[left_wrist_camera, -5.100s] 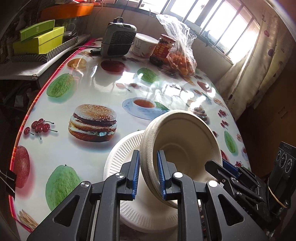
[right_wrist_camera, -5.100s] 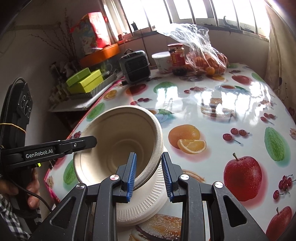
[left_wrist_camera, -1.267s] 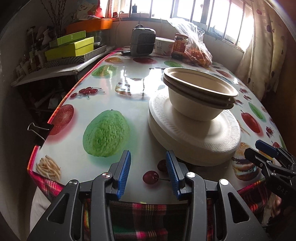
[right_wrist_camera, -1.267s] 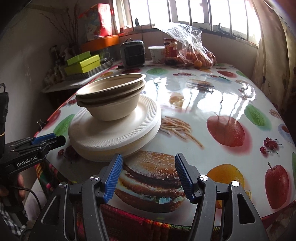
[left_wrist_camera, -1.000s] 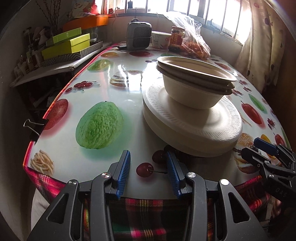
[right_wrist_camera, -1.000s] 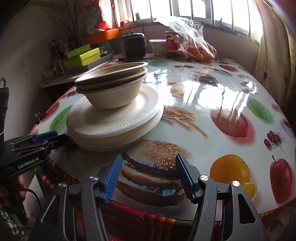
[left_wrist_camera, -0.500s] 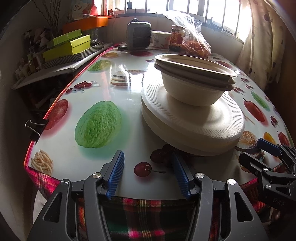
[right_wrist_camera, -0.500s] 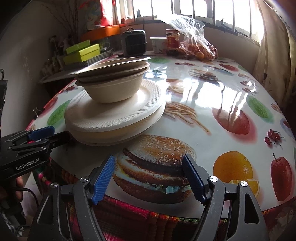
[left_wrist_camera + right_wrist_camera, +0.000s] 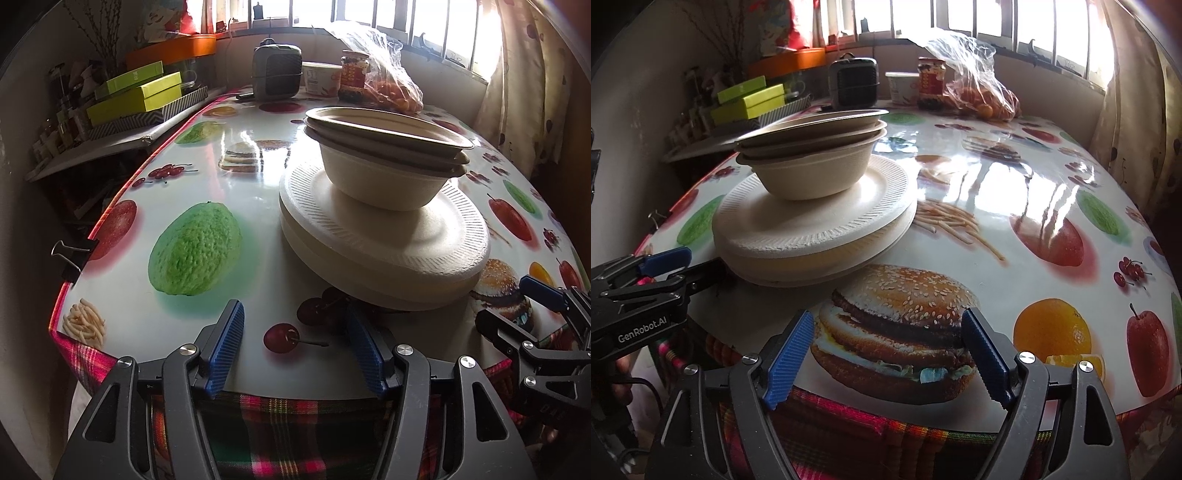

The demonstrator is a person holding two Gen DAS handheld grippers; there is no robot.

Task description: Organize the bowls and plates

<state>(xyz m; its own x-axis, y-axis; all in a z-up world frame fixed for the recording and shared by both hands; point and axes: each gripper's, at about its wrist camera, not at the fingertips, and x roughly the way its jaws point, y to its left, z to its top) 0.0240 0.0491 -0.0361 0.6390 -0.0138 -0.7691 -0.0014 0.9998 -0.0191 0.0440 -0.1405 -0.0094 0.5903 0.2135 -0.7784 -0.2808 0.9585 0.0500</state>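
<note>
Both wide-open, empty, left gripper [image 9: 295, 347] and right gripper [image 9: 886, 358] flank stacked bowls [image 9: 388, 162] on plates [image 9: 384, 240] ahead

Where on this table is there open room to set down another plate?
Open cloth lies left of the plate stack, and a wide stretch right of the stack up the table. The far end is crowded: heater, tub, jar, bag of oranges.

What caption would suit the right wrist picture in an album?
Open right hand-held gripper facing nested bowls stacked on paper plates on a fruit-print table.
</note>
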